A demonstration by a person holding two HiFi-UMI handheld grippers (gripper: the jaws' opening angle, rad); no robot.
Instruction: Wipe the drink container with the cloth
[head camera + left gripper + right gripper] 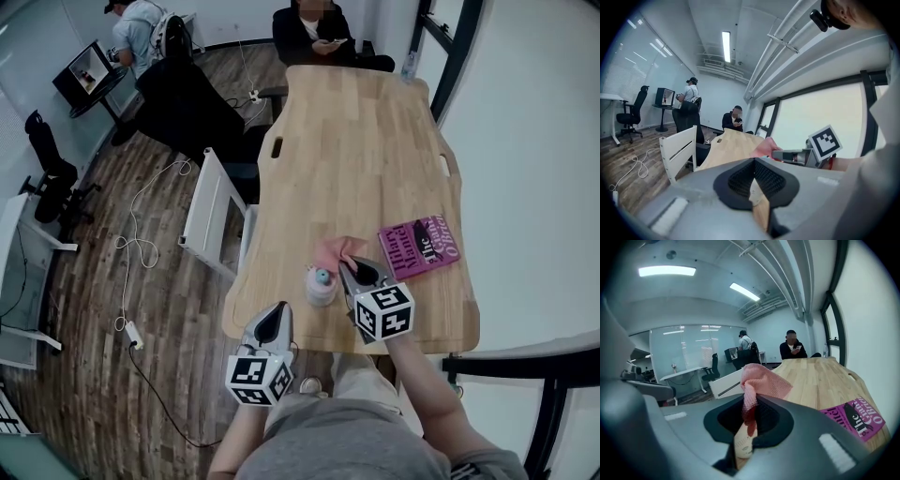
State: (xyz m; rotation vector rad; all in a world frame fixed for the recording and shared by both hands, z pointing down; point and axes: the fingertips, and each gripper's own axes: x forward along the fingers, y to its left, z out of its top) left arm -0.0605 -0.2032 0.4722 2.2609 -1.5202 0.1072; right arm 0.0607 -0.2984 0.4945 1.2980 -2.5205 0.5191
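The drink container (321, 285), a small pale cup with a blue top, stands upright near the front edge of the wooden table (366, 141). A pink cloth (337, 250) bunches just behind and right of it. My right gripper (362, 271) sits to the cup's right, shut on the cloth (758, 378), which sticks up out of its jaws. My left gripper (277, 315) hangs at the table's front left corner, shut and holding nothing, a short way left of the cup. From the left gripper view the cloth (764, 147) and right gripper (802, 155) show ahead.
A magenta book (420, 244) lies on the table right of the right gripper, also seen in the right gripper view (855, 416). A white chair (212, 214) stands left of the table. One person (315, 32) sits at the far end; another (141, 34) stands at a desk.
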